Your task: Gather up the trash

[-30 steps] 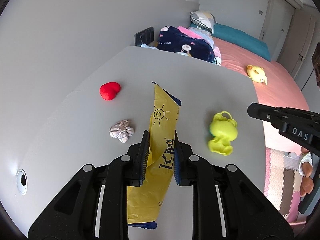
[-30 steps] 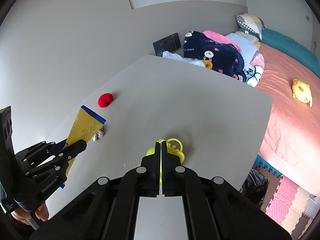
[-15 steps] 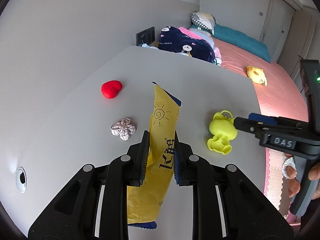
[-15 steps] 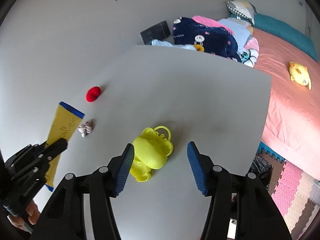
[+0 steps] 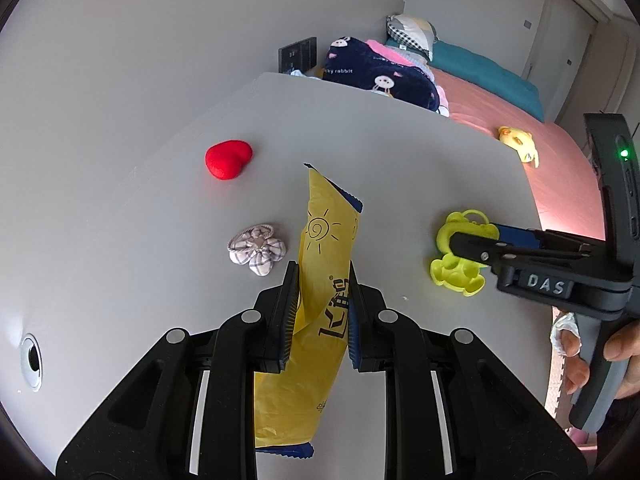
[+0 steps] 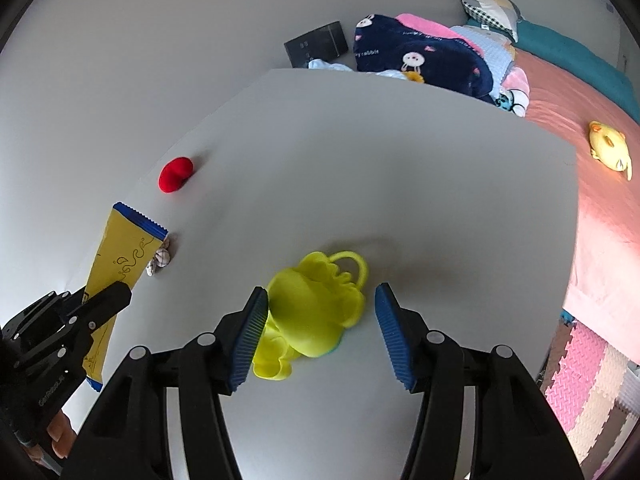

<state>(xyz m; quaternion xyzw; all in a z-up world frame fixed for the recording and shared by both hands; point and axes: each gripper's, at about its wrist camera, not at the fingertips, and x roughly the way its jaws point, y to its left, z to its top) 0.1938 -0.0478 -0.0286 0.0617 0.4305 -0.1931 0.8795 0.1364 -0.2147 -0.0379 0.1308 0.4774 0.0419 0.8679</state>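
Right tongs [image 6: 320, 322] moved forward, spread wide, now straddling yellow toy [image 6: 316, 316] on surface [image 6: 360, 160]; left tongs [image 5: 320, 312] clamp yellow wrapper [image 5: 324, 280].

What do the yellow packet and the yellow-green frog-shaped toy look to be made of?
Yellow packet: thin printed plastic film, slightly glossy, creased, with crimped zigzag blue ends. Frog-shaped toy: likely moulded plastic or silicone, smooth and matte, one uniform colour with rounded edges; which one cannot be told.
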